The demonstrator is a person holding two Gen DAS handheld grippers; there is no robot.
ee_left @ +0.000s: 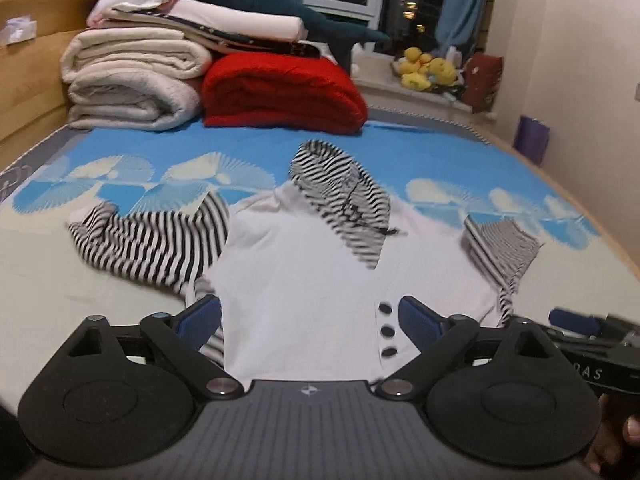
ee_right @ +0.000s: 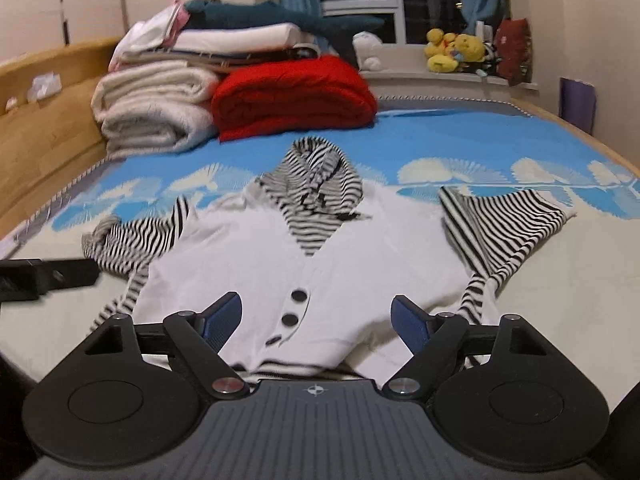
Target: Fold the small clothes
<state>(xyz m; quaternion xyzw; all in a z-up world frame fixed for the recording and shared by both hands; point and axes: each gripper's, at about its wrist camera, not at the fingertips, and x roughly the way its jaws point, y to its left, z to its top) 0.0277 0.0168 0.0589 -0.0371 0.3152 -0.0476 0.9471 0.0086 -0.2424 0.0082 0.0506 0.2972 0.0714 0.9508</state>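
Observation:
A small white hooded top (ee_left: 304,280) with black-and-white striped hood (ee_left: 344,196), striped sleeves and black buttons (ee_left: 387,331) lies spread face up on the bed; it also shows in the right wrist view (ee_right: 280,264). Its left sleeve (ee_right: 132,240) is bunched; its right sleeve (ee_right: 500,220) lies spread out. My left gripper (ee_left: 310,320) is open over the left part of the hem, empty. My right gripper (ee_right: 318,316) is open over the right part of the hem, empty. The right gripper's body shows at the right edge of the left wrist view (ee_left: 592,332).
The bed has a blue and white patterned sheet (ee_left: 120,176). At its far end are stacked cream blankets (ee_left: 132,80), a folded red blanket (ee_left: 280,92) and folded linens. A wooden bed frame (ee_right: 44,140) runs along the left. Yellow plush toys (ee_right: 456,50) sit on the windowsill.

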